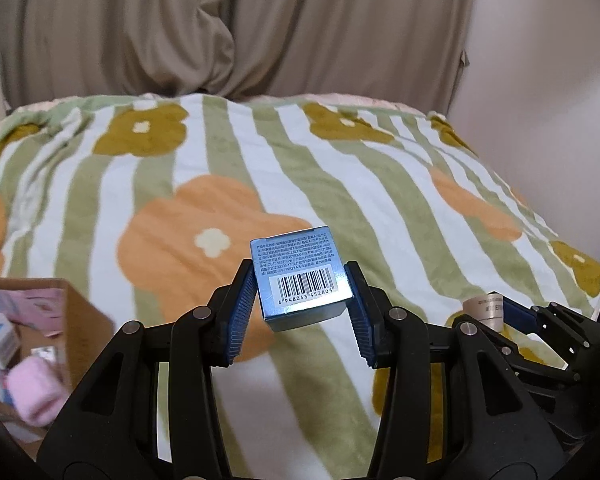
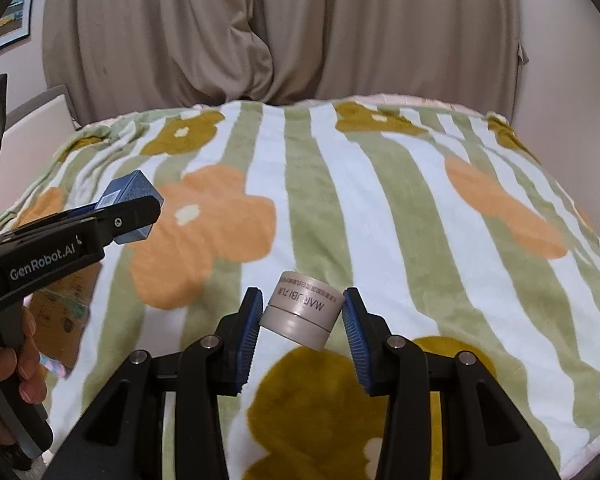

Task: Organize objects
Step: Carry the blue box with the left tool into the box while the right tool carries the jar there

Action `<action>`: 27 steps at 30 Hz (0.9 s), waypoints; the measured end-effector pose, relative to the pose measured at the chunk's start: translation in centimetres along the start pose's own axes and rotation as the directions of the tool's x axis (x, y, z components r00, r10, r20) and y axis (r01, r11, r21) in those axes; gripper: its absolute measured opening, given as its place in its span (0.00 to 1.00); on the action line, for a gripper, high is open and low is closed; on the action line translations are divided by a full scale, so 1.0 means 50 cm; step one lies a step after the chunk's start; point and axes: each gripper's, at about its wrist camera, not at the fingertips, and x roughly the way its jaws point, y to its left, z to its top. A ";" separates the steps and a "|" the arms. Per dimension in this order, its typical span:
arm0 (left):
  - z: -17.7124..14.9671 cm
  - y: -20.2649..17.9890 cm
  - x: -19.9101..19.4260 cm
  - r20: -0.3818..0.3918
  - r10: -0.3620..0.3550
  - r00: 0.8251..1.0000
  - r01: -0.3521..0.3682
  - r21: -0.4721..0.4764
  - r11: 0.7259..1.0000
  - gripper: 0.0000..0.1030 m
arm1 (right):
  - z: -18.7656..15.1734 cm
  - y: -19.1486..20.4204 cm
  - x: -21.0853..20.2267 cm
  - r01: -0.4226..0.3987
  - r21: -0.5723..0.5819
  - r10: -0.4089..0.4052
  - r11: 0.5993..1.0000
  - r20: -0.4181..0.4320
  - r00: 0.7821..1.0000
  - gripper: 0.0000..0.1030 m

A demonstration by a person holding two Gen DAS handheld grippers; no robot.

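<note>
My left gripper (image 1: pixel 300 300) is shut on a small blue box (image 1: pixel 302 280) with a barcode, held above the flowered blanket (image 1: pixel 340 184). It also shows at the left of the right wrist view (image 2: pixel 140 216), with the blue box (image 2: pixel 134 186) in it. My right gripper (image 2: pixel 302 316) is shut on a small beige round jar (image 2: pixel 302 310) with dark lettering, held above the blanket (image 2: pixel 380 200). In the left wrist view the right gripper (image 1: pixel 512 312) and the jar (image 1: pixel 484 308) show at the right.
A cardboard box (image 1: pixel 76 320) at lower left holds a pink rolled cloth (image 1: pixel 36 396) and several small packets. Its side also shows in the right wrist view (image 2: pixel 68 304). Beige curtains (image 1: pixel 220 28) hang behind the bed.
</note>
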 end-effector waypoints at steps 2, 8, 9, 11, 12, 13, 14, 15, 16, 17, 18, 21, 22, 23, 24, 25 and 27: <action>0.004 0.012 -0.028 0.019 0.013 1.000 -0.013 -0.002 1.000 0.40 | 0.007 0.017 -0.017 -0.010 -0.009 0.011 1.000 0.017 1.000 0.37; 0.017 0.078 -0.120 0.062 0.061 0.996 -0.059 -0.030 0.998 0.40 | 0.023 0.074 -0.062 -0.044 -0.040 0.046 0.998 0.061 0.997 0.37; 0.019 0.091 -0.135 0.069 0.072 0.995 -0.069 -0.035 0.997 0.40 | 0.026 0.087 -0.070 -0.051 -0.049 0.054 0.998 0.069 0.996 0.37; 0.022 0.122 -0.163 0.080 0.091 0.993 -0.087 -0.049 0.995 0.40 | 0.031 0.110 -0.080 -0.060 -0.066 0.065 0.996 0.079 0.995 0.37; 0.022 0.138 -0.178 0.086 0.103 0.991 -0.098 -0.058 0.994 0.40 | 0.035 0.123 -0.086 -0.067 -0.075 0.073 0.995 0.085 0.994 0.37; 0.021 0.156 -0.194 0.092 0.114 0.989 -0.108 -0.067 0.992 0.40 | 0.037 0.133 -0.089 -0.072 -0.080 0.079 0.994 0.089 0.993 0.37; 0.020 0.172 -0.207 0.096 0.123 0.988 -0.116 -0.074 0.990 0.40 | 0.041 0.148 -0.093 -0.082 -0.088 0.090 0.993 0.093 0.992 0.37; 0.019 0.184 -0.217 0.100 0.131 0.986 -0.124 -0.080 0.989 0.40 | 0.046 0.165 -0.097 -0.092 -0.097 0.102 0.991 0.097 0.990 0.37; 0.016 0.201 -0.232 0.105 0.143 0.984 -0.134 -0.088 0.987 0.40 | 0.049 0.179 -0.100 -0.100 -0.104 0.111 0.989 0.101 0.989 0.37; 0.013 0.212 -0.239 0.107 0.151 0.983 -0.141 -0.094 0.985 0.40 | 0.052 0.190 -0.101 -0.108 -0.110 0.119 0.988 0.103 0.988 0.37; 0.009 0.230 -0.252 0.109 0.162 0.981 -0.151 -0.103 0.983 0.40 | 0.055 0.206 -0.102 -0.119 -0.119 0.132 0.986 0.104 0.986 0.37; -0.006 0.280 -0.282 0.111 0.192 0.975 -0.177 -0.129 0.976 0.40 | 0.063 0.265 -0.102 -0.157 -0.150 0.173 0.976 0.104 0.979 0.37; -0.013 0.296 -0.292 0.110 0.201 0.973 -0.185 -0.139 0.973 0.40 | 0.065 0.280 -0.100 -0.170 -0.158 0.187 0.973 0.101 0.977 0.37; -0.018 0.313 -0.301 0.108 0.210 0.972 -0.193 -0.150 0.970 0.40 | 0.066 0.296 -0.099 -0.183 -0.165 0.201 0.969 0.098 0.975 0.37; -0.025 0.332 -0.311 0.106 0.222 0.969 -0.203 -0.160 0.966 0.40 | 0.066 0.312 -0.097 -0.195 -0.172 0.214 0.966 0.094 0.972 0.37; -0.031 0.347 -0.319 0.103 0.232 0.967 -0.213 -0.168 0.963 0.40 | 0.065 0.334 -0.095 -0.209 -0.182 0.228 0.961 0.089 0.970 0.37; -0.045 0.382 -0.335 0.096 0.252 0.963 -0.231 -0.187 0.955 0.40 | 0.065 0.364 -0.089 -0.231 -0.195 0.250 0.953 0.079 0.965 0.37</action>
